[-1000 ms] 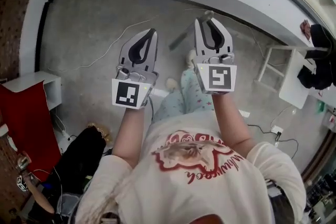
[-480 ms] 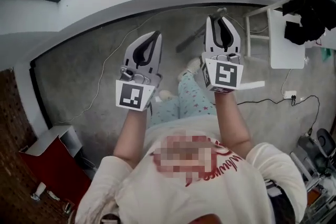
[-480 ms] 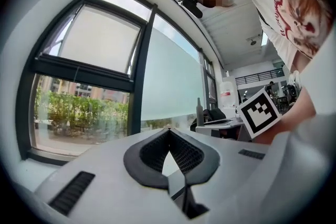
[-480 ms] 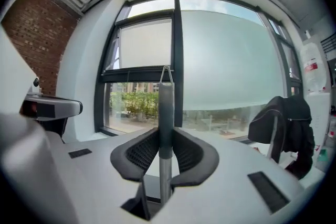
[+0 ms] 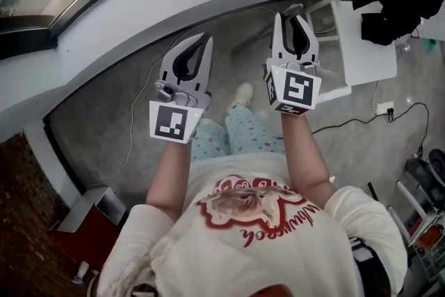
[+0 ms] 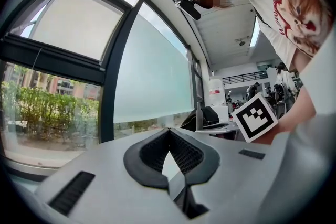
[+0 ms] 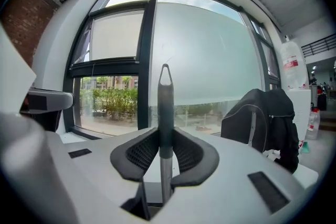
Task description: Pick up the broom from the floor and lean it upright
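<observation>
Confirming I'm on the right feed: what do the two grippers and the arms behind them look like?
The left gripper and right gripper are grey shells tapering to jaws lined with black ribbed pads. Each carries a white cube with black square markers. The person wears cream sleeves pushed up.

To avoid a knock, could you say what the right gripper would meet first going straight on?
Probably the frosted window pane; the broom handle clamped in the right gripper would reach it first. Depth is unclear.
</observation>
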The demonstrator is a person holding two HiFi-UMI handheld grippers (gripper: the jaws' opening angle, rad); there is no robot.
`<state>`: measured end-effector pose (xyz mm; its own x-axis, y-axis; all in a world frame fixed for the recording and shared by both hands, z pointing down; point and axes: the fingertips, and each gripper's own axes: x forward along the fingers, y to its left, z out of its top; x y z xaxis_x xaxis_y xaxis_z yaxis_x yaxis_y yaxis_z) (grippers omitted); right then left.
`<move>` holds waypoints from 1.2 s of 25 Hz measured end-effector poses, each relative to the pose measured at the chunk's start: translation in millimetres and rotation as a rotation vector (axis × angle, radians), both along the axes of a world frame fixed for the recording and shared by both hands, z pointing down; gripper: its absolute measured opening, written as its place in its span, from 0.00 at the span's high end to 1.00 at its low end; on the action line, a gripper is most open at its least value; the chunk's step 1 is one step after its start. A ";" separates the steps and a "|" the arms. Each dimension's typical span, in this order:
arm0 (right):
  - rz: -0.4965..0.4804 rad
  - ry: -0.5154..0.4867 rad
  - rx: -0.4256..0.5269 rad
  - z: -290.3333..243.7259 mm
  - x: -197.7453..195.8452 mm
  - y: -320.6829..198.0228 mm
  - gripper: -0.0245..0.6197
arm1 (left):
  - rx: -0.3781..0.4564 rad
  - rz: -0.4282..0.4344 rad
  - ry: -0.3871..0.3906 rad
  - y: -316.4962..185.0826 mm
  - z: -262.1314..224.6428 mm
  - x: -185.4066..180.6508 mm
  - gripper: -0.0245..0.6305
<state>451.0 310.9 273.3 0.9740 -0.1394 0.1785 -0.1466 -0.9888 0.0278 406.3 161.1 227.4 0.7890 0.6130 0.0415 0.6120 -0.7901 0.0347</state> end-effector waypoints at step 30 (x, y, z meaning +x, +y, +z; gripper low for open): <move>0.274 -0.119 0.033 82.8 180.3 22.3 0.81 | 0.023 0.436 -0.143 64.6 68.5 194.4 0.93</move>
